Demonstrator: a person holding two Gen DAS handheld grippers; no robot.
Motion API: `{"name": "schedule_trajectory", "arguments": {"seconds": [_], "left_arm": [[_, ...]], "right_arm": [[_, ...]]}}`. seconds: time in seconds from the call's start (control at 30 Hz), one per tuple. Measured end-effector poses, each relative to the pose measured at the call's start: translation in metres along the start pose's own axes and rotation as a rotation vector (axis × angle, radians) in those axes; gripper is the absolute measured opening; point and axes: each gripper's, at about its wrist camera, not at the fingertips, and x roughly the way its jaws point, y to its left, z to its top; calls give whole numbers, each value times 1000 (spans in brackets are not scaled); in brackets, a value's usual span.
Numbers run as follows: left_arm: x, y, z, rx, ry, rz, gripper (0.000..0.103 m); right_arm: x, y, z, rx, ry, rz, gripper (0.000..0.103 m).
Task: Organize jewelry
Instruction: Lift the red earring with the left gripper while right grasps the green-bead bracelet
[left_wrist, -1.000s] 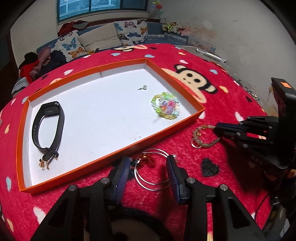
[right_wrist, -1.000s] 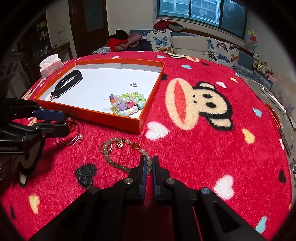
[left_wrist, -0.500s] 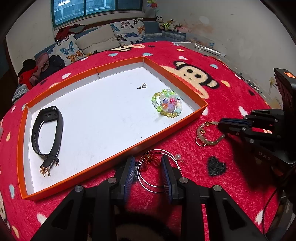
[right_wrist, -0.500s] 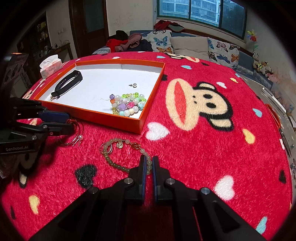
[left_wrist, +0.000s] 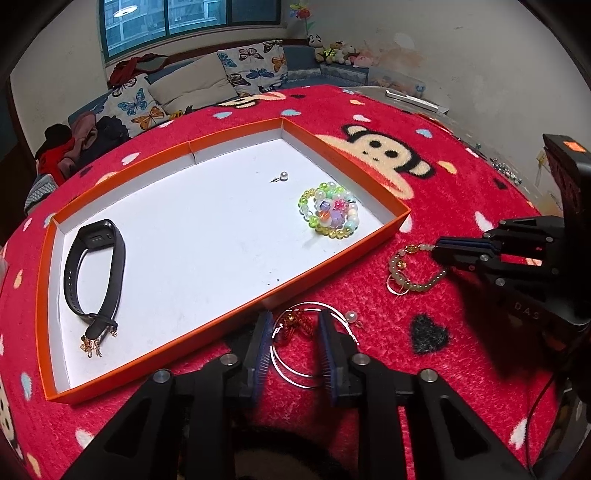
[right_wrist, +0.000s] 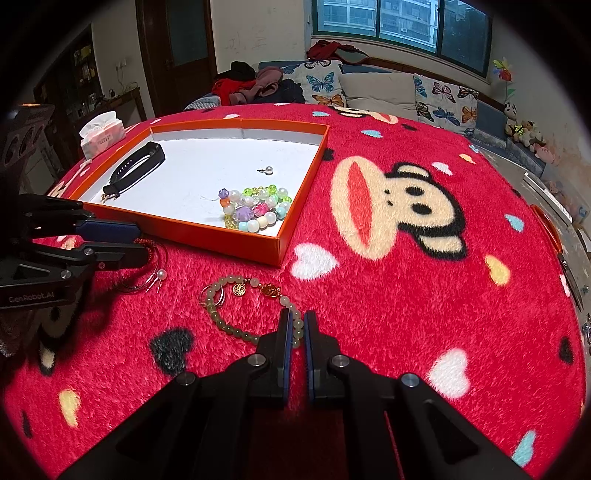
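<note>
My left gripper (left_wrist: 294, 319) stands low over the red blanket, just in front of the orange tray (left_wrist: 332, 264). Its jaws are closing around the silver hoop earrings with a red knot (left_wrist: 291, 325); the pads show small gaps to the knot and part of a hoop runs under the right finger. A pearl earring (left_wrist: 351, 316) lies just right of it. To the right, my right gripper (right_wrist: 297, 315) is shut on the pale green bead bracelet (right_wrist: 236, 332), whose gold charms lie on the blanket. The left gripper (right_wrist: 142, 243) also shows in the right wrist view.
Inside the tray lie a black wristband (left_wrist: 74, 273), a heap of colourful bead bracelets (left_wrist: 328, 214) and a pearl stud (left_wrist: 282, 176). A tissue pack (right_wrist: 101, 134) sits beyond the tray's far corner. A sofa with cushions stands behind the table.
The left jaws have narrowed steadily around the hoop earrings. The right gripper and the bead bracelet have stayed where they were.
</note>
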Motion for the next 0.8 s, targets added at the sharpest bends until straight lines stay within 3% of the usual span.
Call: {"name": "schedule_trajectory", "arguments": {"seconds": [0.1, 0.33, 0.57, 0.73, 0.8], "left_arm": [[1, 2, 0, -9, 2, 1, 14], [-18, 11, 0, -58, -39, -23, 10], [-56, 30, 0, -161, -114, -140, 10], [-72, 38, -2, -194, -139, -166, 10], [-77, 42, -3, -225, -144, -227, 10]], "right_arm": [[0, 0, 0, -1, 0, -1, 8], [-13, 3, 1, -5, -35, -6, 8], [-42, 17, 15, -41, -110, 15, 8], [-56, 25, 27, -46, -147, 35, 8], [-59, 27, 31, -58, -155, 29, 8]]}}
